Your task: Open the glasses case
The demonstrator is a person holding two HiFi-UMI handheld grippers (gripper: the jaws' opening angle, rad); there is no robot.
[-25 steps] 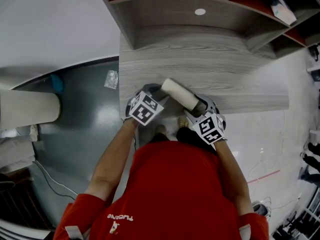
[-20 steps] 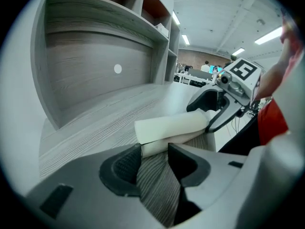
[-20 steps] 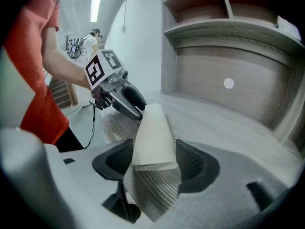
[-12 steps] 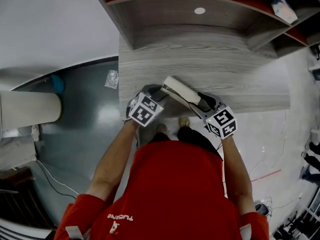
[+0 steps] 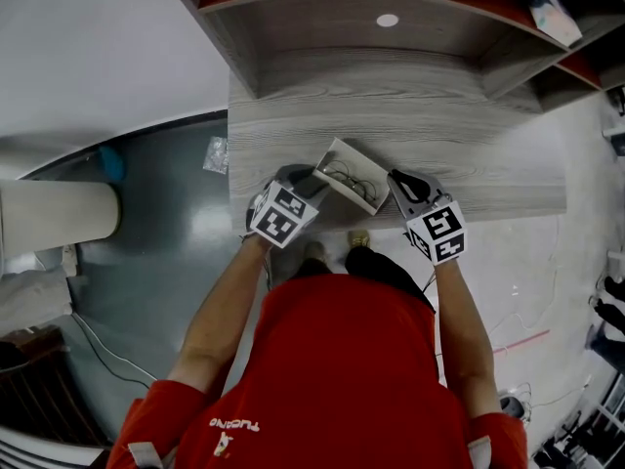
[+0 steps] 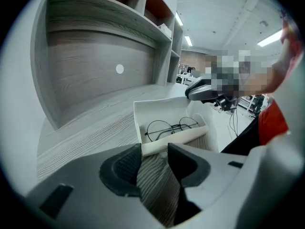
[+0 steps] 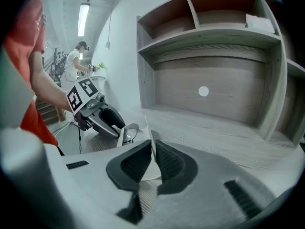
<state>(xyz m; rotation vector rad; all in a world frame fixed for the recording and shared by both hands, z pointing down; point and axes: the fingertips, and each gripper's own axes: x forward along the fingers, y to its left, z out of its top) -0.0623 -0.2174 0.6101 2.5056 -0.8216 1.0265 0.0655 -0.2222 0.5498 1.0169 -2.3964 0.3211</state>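
The white glasses case (image 5: 348, 175) lies open on the wooden desk (image 5: 469, 154), and thin black round glasses (image 6: 171, 126) rest in its tray. My left gripper (image 5: 314, 180) stands wide at the case's near-left end, its pads clamped on that end (image 6: 155, 149). At the case's right end, my right gripper (image 5: 396, 184) has its jaws closing on the thin white lid edge (image 7: 151, 144), which runs between the pads. The right gripper view also shows the left gripper (image 7: 121, 128) at the case's far end.
Behind the desk rises a shelf unit whose grey back panel has a white round dot (image 5: 388, 21). A small clear bag (image 5: 217, 154) lies on the dark floor to the left. The desk's front edge is close under both grippers. A person (image 7: 76, 56) stands far off.
The case was shut with the right gripper wide around it. The lid has come up, the glasses show, and the right gripper has moved right and narrowed onto the lid edge. The left gripper stayed.
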